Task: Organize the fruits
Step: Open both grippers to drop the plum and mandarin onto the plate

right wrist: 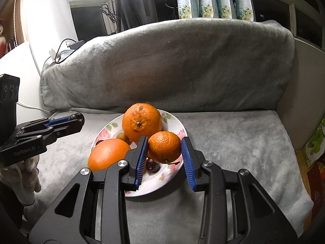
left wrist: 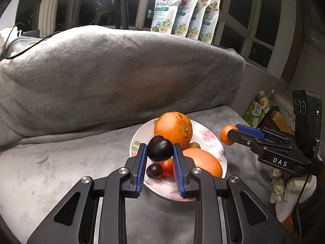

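- Left gripper [left wrist: 160, 149]: black two-finger tool with blue ribbed pads. Its jaws are narrowed onto a round dark purple plum [left wrist: 159, 148], which sits between the pad tips and is carried above the plate.
- Right gripper [right wrist: 164, 147]: same construction. Its jaws are clamped on a small dimpled orange mandarin [right wrist: 164, 146] with a short stem at its underside; both blue pads press its sides. In the left wrist view this gripper enters from the right, with the mandarin at its tip just beside the plate's right rim.
- White round ceramic plate with pink floral print [left wrist: 211, 140]: rests on a grey plush blanket [left wrist: 61, 172] that covers the flat surface and the bulky mound behind it.
- Plate contents: a large speckled orange [left wrist: 173, 129] at the far side; a large smooth orange grapefruit-like fruit [left wrist: 203, 162] at the near right in the left wrist view; a small brown round fruit [left wrist: 194, 145] between these two; a second, smaller dark plum [left wrist: 154, 170] touching a red round fruit [left wrist: 166, 167], both below the held plum.
- Background: four white pouches with floral print [left wrist: 186, 14] stand in a row on the ledge by the dark windows. A black tripod [left wrist: 121, 4] with looped cable stands to their left.
- A green printed box [left wrist: 258, 109] lies off the blanket's right edge.
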Demonstrator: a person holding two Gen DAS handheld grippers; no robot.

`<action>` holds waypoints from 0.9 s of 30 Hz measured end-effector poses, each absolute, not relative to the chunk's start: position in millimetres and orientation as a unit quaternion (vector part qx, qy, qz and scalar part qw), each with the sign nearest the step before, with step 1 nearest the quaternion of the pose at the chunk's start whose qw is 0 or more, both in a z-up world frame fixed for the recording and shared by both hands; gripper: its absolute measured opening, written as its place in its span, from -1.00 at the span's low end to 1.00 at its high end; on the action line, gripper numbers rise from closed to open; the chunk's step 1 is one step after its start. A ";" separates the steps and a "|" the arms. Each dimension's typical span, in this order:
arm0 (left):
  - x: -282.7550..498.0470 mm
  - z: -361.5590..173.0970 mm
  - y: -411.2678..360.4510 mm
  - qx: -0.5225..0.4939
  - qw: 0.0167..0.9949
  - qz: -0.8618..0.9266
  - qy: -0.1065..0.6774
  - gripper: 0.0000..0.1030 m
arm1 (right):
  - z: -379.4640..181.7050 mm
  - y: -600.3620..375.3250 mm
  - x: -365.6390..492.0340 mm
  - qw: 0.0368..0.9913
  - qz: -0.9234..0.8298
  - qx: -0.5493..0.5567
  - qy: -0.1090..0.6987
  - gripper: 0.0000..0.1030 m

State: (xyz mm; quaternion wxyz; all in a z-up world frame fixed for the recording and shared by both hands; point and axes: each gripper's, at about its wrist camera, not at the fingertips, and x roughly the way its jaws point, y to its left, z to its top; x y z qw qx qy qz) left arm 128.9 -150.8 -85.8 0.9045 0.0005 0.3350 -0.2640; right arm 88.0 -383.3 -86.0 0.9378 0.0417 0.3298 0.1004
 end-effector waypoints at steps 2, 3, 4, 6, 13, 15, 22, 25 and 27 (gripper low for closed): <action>130.4 -86.4 -152.2 0.002 0.904 -0.265 0.336 -0.54 | -87.3 -383.3 89.8 0.937 0.101 0.043 0.331 -0.31; 131.3 -86.9 -153.1 0.002 0.903 -0.266 0.336 -0.54 | -88.2 -383.1 90.9 0.937 0.101 0.043 0.332 -0.31; 132.0 -87.4 -153.7 0.002 0.903 -0.267 0.337 -0.54 | -88.8 -383.1 91.6 0.937 0.101 0.043 0.333 -0.31; 133.4 -88.2 -154.8 0.002 0.902 -0.268 0.338 -0.54 | -89.8 -382.9 93.3 0.936 0.102 0.044 0.335 -0.31; 135.8 -88.7 -155.9 0.001 0.901 -0.269 0.340 -0.54 | -93.2 -382.1 98.6 0.934 0.104 0.045 0.339 -0.31; 136.9 -88.9 -155.8 0.001 0.901 -0.270 0.340 -0.53 | -94.4 -381.2 100.1 0.933 0.106 0.045 0.341 -0.31; 138.7 -88.5 -156.9 -0.001 0.900 -0.271 0.342 -0.53 | -97.4 -379.1 102.3 0.932 0.107 0.045 0.344 -0.31; 138.8 -88.7 -157.3 0.000 0.900 -0.272 0.341 -0.52 | -95.4 -378.5 101.7 0.934 0.109 0.046 0.339 -0.31; 138.4 -88.8 -157.4 0.000 0.900 -0.273 0.341 -0.53 | -93.9 -377.1 101.8 0.934 0.109 0.043 0.337 -0.31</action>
